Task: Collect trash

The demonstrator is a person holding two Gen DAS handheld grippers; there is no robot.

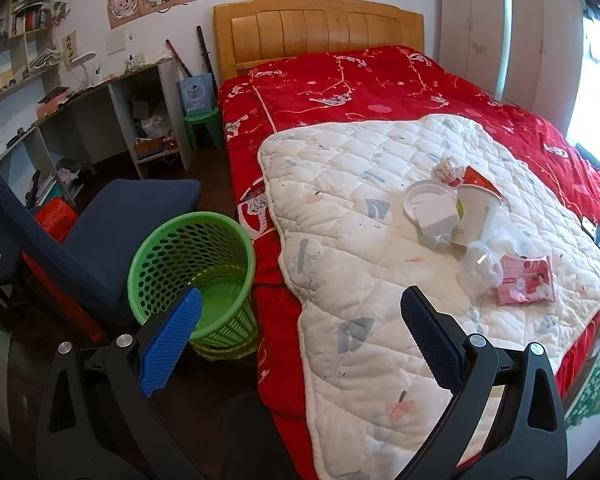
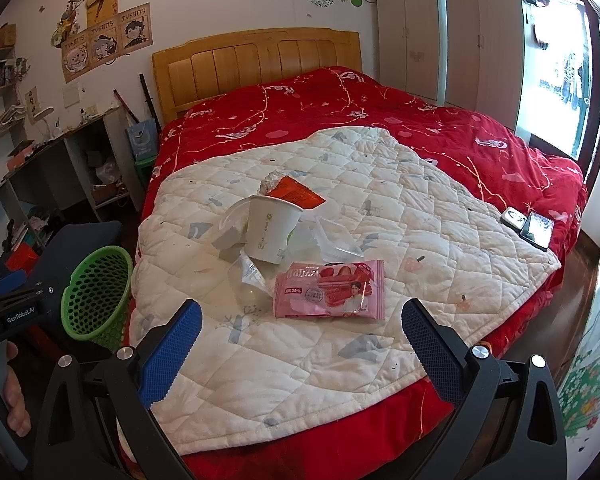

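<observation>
A pile of trash lies on the white quilt on the bed: a pink snack wrapper, a white paper cup, a clear plastic cup, a white lid, an orange packet and crumpled paper. A green mesh bin stands on the floor left of the bed. My left gripper is open and empty, between bin and quilt. My right gripper is open and empty, just short of the pink wrapper.
A red blanket covers the bed. A blue chair stands left of the bin. A phone and a small white device lie at the quilt's right. A desk with shelves stands at left, a wardrobe at the back right.
</observation>
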